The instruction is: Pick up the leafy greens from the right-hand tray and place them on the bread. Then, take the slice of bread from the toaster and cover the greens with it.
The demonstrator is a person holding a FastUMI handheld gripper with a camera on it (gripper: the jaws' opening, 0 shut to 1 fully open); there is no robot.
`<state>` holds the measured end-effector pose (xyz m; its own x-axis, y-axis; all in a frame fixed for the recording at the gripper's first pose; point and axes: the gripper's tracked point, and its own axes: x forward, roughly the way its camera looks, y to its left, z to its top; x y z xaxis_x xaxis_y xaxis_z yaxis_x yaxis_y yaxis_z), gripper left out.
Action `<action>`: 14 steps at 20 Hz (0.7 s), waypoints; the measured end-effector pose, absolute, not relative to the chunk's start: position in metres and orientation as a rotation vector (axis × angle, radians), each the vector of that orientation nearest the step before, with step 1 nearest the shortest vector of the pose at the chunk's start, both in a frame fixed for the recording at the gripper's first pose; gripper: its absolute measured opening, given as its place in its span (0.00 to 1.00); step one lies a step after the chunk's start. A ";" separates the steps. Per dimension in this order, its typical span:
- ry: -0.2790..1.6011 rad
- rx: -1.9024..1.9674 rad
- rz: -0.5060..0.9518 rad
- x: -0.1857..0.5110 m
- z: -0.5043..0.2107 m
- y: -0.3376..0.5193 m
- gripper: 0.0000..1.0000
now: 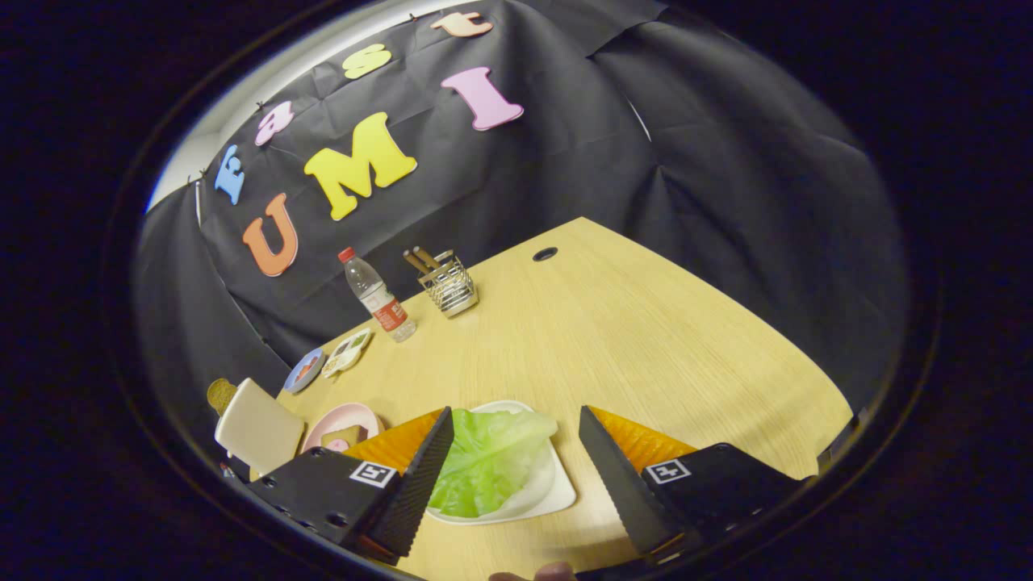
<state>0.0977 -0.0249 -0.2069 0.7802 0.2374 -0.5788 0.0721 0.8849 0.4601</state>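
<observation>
While the claw (pixel 510 452) gapes wide, crinkled pale-green leafy greens (pixel 484 458) on white tray (pixel 557 492), between its fingers.

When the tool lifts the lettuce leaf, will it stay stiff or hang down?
The lettuce looks thin and crinkled, so it probably droops and weighs little. It lies loose on the tray, so it may slide. The open tool straddles it.

— What's the room like?
— Booth w/ a black cloth wall (pixel 710 161), creased, hung in panels round the back & side.
— Furniture?
— One light wood table (pixel 646 339), grain visible, w/ a round cable hole (pixel 545 253) nr the far edge.
— Light?
— Dim overall. A pale strip (pixel 242 89) shows above the cloth; tabletop's the brightest part.
</observation>
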 end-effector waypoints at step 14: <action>0.778 0.481 0.107 0.118 -0.244 -0.017 0.53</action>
